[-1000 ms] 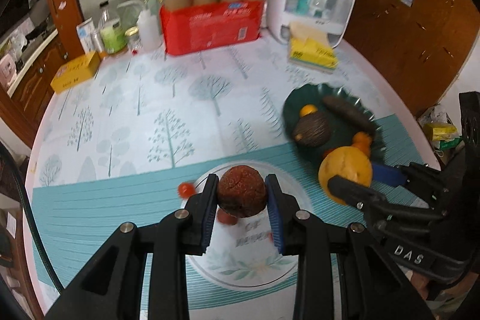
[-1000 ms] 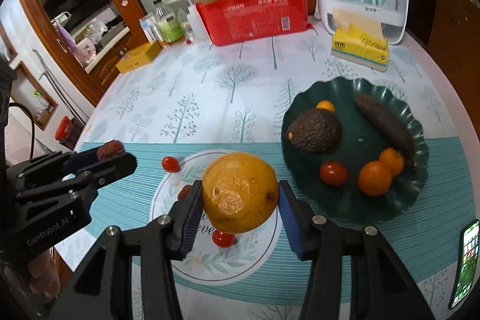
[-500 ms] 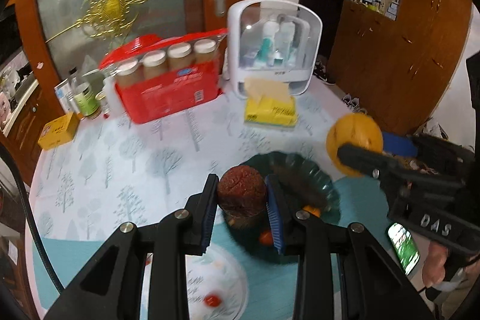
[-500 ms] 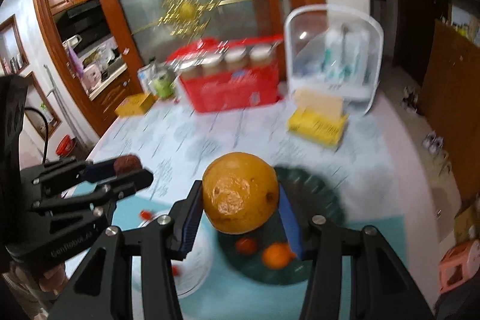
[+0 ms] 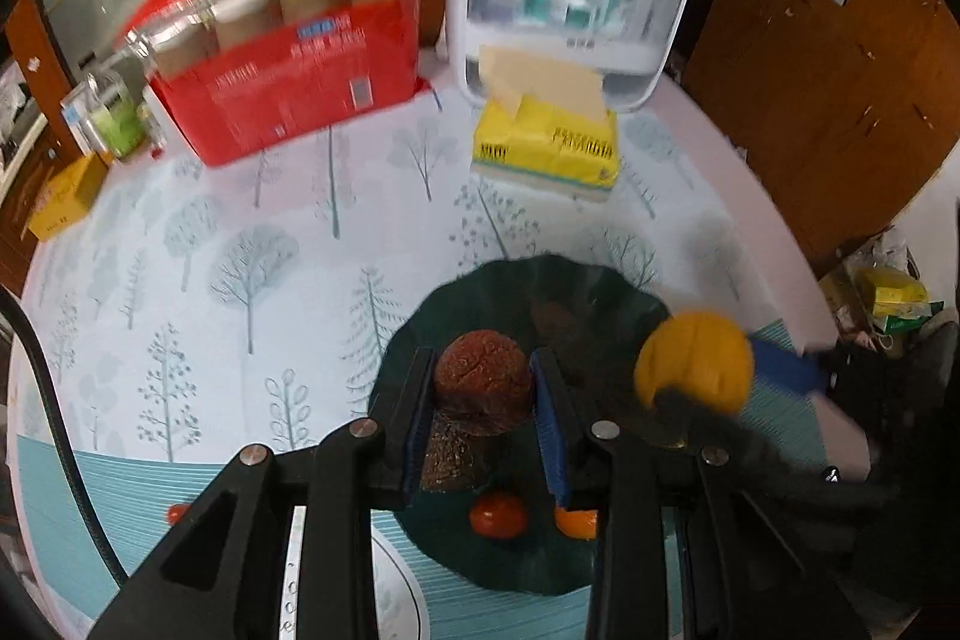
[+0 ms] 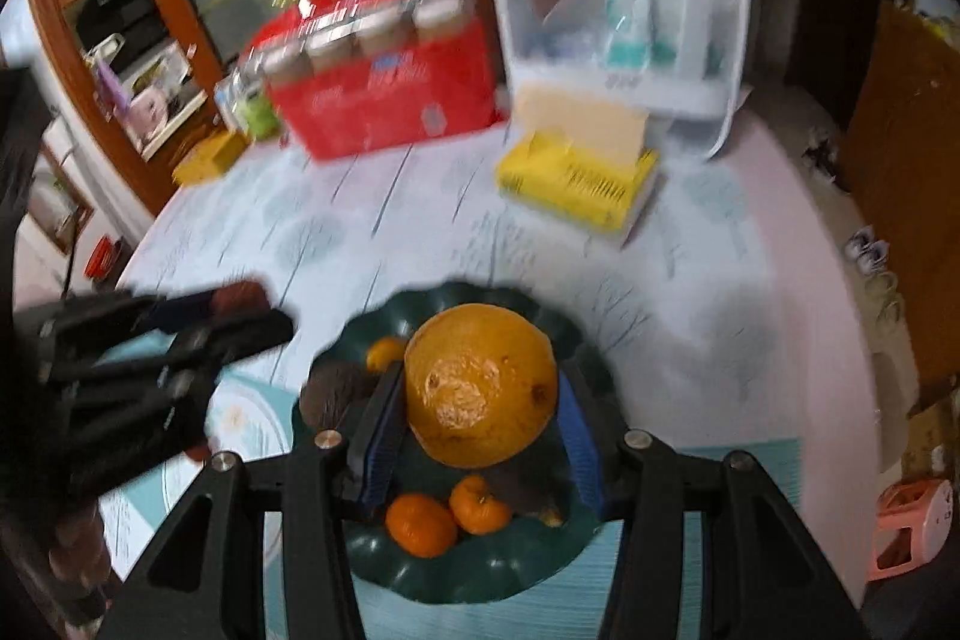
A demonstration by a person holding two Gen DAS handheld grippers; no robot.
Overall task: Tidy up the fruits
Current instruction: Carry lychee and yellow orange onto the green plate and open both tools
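Both loaded: left gripper pinches a brown wrinkled fruit, right gripper pinches the big orange. Dark green plate lies straight below and ahead of both sets of fingers, so placing looks like a plain drop. Plate contents partly hidden behind fruit and fingers; right view motion-blurred.

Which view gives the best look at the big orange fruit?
The right wrist view: the big orange fruit fills the centre, clamped between the fingers. The left wrist view shows it smaller, blurred, at the right.
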